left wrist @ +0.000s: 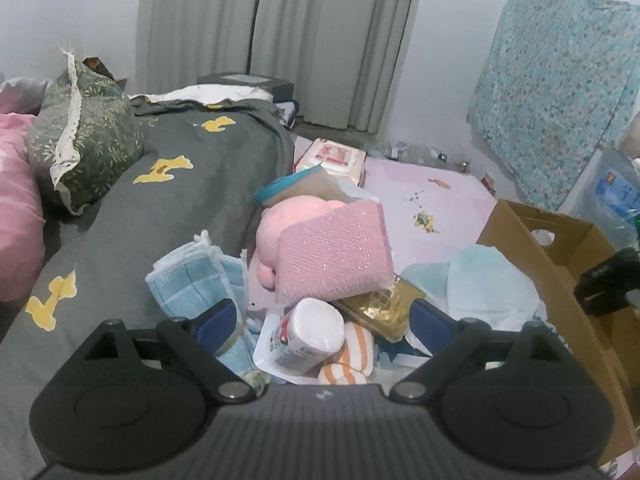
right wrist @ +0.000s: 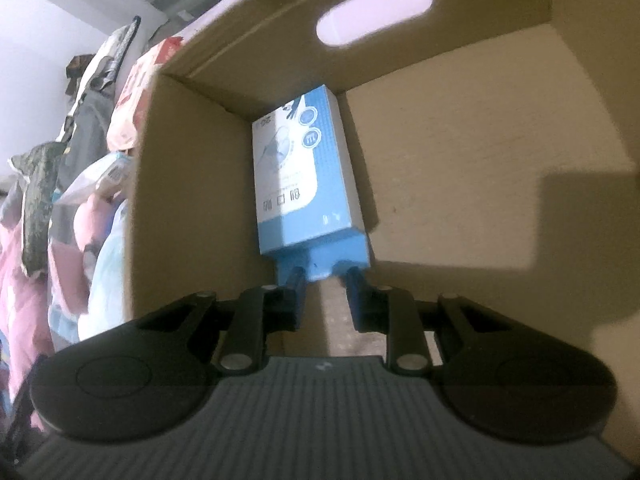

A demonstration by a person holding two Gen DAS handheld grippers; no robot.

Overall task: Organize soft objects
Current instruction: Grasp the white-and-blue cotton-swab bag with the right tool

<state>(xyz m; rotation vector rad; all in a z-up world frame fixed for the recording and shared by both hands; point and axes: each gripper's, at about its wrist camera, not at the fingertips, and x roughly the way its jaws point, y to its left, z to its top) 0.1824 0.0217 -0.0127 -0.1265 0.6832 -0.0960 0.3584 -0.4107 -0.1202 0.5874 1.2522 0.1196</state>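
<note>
My left gripper [left wrist: 324, 316] stands open over a heap on the pink mat. In the heap are a pink glittery cloth [left wrist: 332, 252], a pink plush [left wrist: 288, 220], a folded blue towel [left wrist: 200, 276], a white wrapped roll [left wrist: 312, 336], an orange-striped soft piece [left wrist: 352, 356] and a gold packet [left wrist: 380, 304]. Nothing is gripped between its fingers. My right gripper [right wrist: 325, 278] is inside the cardboard box [right wrist: 460, 152], shut on the near end of a blue printed carton [right wrist: 304, 184] that leans into the box's corner.
The open cardboard box [left wrist: 560, 264] stands right of the heap, with a pale blue cloth [left wrist: 480, 280] beside it. On the left is a bed with a grey quilt [left wrist: 180, 184] and a green pillow [left wrist: 84, 132]. A wipes pack [left wrist: 332, 158] lies behind the heap.
</note>
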